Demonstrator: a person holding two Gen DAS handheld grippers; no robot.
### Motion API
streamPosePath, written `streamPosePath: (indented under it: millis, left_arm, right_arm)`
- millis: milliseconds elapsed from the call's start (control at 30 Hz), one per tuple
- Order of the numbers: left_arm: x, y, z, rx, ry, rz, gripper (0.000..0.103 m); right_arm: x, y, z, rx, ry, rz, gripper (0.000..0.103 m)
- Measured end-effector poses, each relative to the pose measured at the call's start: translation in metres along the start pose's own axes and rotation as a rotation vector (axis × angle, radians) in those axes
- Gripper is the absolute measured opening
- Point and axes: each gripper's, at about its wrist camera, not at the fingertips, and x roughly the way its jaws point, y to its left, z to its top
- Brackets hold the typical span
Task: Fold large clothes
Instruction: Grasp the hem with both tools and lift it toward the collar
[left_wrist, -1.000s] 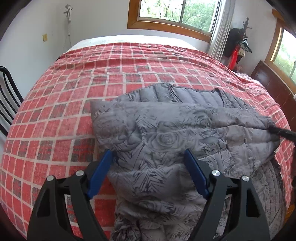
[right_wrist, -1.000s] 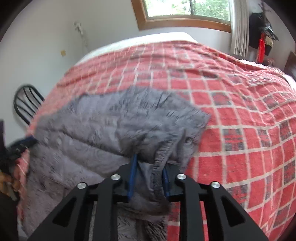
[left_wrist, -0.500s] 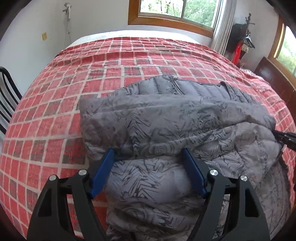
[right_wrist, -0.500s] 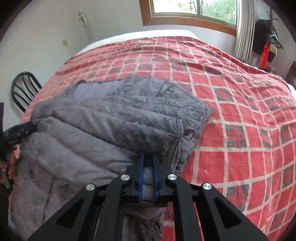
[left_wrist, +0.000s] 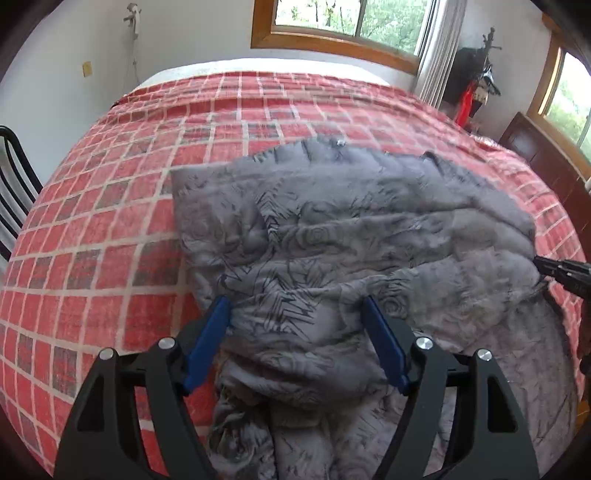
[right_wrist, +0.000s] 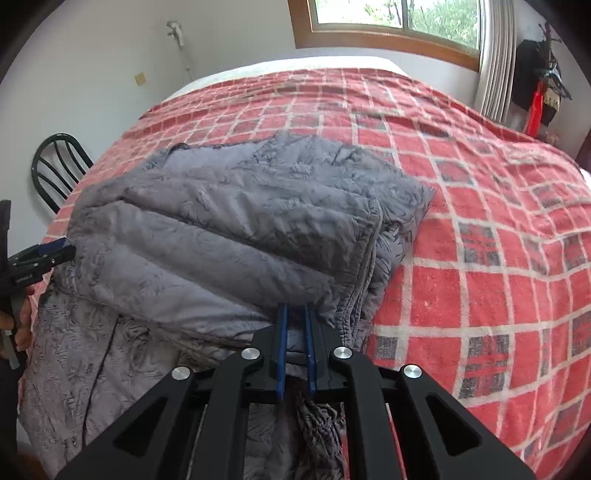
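Spread across the bed's red plaid blanket (left_wrist: 110, 229), a grey quilted jacket (left_wrist: 332, 236) lies partly folded near the bed's front edge. Released carelessly, its puffy fold could spring back open. Left tongs (left_wrist: 295, 314) gape wide, straddling bunched fabric; right tongs (right_wrist: 294, 325), nearly closed, pinch the jacket's folded edge.

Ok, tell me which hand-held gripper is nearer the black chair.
Left. The left hand-held gripper works the grey jacket on the side of the bed where the black chair stands; the right hand-held gripper grips the jacket's opposite side.
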Motion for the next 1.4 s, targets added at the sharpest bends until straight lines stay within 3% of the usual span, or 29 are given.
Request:
streamPosePath:
  millis: [133, 367, 567, 700, 900, 1167, 1200, 1267, 1300, 1400]
  left_arm:
    - [-0.050, 0.002, -0.013, 0.036, -0.063, 0.002, 0.075]
    - [-0.131, 0.014, -0.095, 0.057, -0.092, 0.020, 0.087]
    - [-0.169, 0.025, -0.193, -0.025, -0.039, 0.002, 0.087]
    - [-0.179, 0.015, -0.238, -0.025, -0.021, 0.012, 0.087]
    - [-0.176, 0.008, -0.265, -0.043, 0.006, -0.003, 0.087]
    - [-0.166, 0.004, -0.274, -0.054, 0.035, -0.036, 0.087]
    - [-0.166, 0.004, -0.274, -0.057, 0.037, -0.039, 0.086]
    - [-0.165, 0.005, -0.274, -0.071, 0.047, -0.070, 0.069]
    - [-0.164, 0.006, -0.274, -0.080, 0.053, -0.088, 0.065]
    - [-0.166, 0.003, -0.274, -0.099, 0.064, -0.146, 0.036]
  right_arm:
    - [-0.043, 0.003, -0.015, -0.026, -0.039, 0.011, 0.013]
    - [-0.119, 0.016, -0.092, -0.034, -0.047, 0.099, 0.052]
    - [-0.150, 0.018, -0.180, 0.003, 0.022, 0.149, 0.052]
    - [-0.161, 0.015, -0.230, 0.040, 0.045, 0.149, 0.052]
    - [-0.165, 0.006, -0.272, 0.109, 0.062, 0.186, 0.052]
    - [-0.161, 0.005, -0.280, 0.125, 0.067, 0.234, 0.052]
    - [-0.160, 0.007, -0.280, 0.117, 0.069, 0.235, 0.052]
    - [-0.158, 0.007, -0.280, 0.113, 0.069, 0.235, 0.048]
    - [-0.157, 0.007, -0.280, 0.112, 0.069, 0.238, 0.045]
    - [-0.158, 0.010, -0.279, 0.103, 0.057, 0.262, 0.023]
